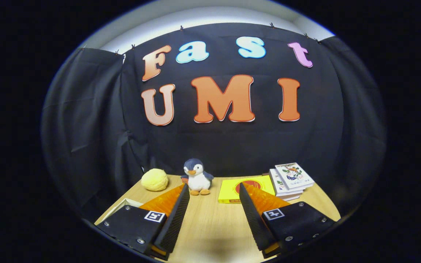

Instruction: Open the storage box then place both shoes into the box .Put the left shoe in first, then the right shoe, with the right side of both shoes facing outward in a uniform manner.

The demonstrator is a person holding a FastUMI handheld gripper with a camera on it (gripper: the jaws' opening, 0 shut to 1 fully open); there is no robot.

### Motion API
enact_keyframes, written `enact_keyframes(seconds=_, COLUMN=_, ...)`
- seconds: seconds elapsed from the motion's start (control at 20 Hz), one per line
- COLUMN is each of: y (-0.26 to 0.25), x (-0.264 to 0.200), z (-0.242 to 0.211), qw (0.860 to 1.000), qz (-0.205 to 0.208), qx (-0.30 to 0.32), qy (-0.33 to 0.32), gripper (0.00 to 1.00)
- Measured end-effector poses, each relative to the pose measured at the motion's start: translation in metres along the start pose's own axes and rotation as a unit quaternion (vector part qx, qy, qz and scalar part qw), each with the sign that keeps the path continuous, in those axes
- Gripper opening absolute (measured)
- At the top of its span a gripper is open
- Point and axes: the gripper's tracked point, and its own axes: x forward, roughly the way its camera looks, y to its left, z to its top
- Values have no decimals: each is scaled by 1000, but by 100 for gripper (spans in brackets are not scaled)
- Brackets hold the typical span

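From where I sat, nothing of the task looked started: I could make out neither the storage box nor either shoe on the part of the light wooden surface (210, 226) that I had in front of me, so opening the box and loading the left shoe, then the right, all remained to be done, as I judged it. The gripper (212, 191) was held low and level over the near edge of the surface, pointing straight at the back wall, its fingers spread wide apart with nothing between them but bare wood. Beyond the fingertips, toward the middle of the frame, stood a small blue-and-white plush penguin (197, 176); left of it lay a round yellow knitted ball (154, 179), and to the right a flat yellow box with a red disc (245, 188) beside a short stack of white illustrated books (291, 179). At lower left a white-rimmed flat thing (122, 205) peeked out behind the left finger; I could not tell what it was.
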Motion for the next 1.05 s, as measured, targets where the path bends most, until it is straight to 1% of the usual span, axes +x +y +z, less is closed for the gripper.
enact_keyframes(seconds=0.15, y=-11, x=-7, z=18, qw=1000, qz=1, qx=-20, qy=-24, gripper=86)
enact_keyframes(seconds=0.2, y=-16, x=-9, z=23, qw=999, qz=-2, qx=-23, qy=-30, gripper=91)
enact_keyframes(seconds=0.3, y=-20, x=-13, z=37, qw=998, qz=-3, qx=-23, qy=-51, gripper=97)
enact_keyframes(seconds=0.45, y=-22, x=-23, z=60, qw=996, qz=5, qx=-28, qy=-88, gripper=97)
enact_keyframes(seconds=0.55, y=-24, x=-29, z=76, qw=993, qz=3, qx=-32, qy=-110, gripper=97)
enact_keyframes(seconds=0.8, y=-23, x=-40, z=112, qw=989, qz=13, qx=-10, qy=-144, gripper=97)
enact_keyframes(seconds=0.95, y=-30, x=-47, z=128, qw=985, qz=5, qx=-25, qy=-169, gripper=97)
enact_keyframes(seconds=1.05, y=-31, x=-48, z=130, qw=983, qz=0, qx=-34, qy=-179, gripper=97)
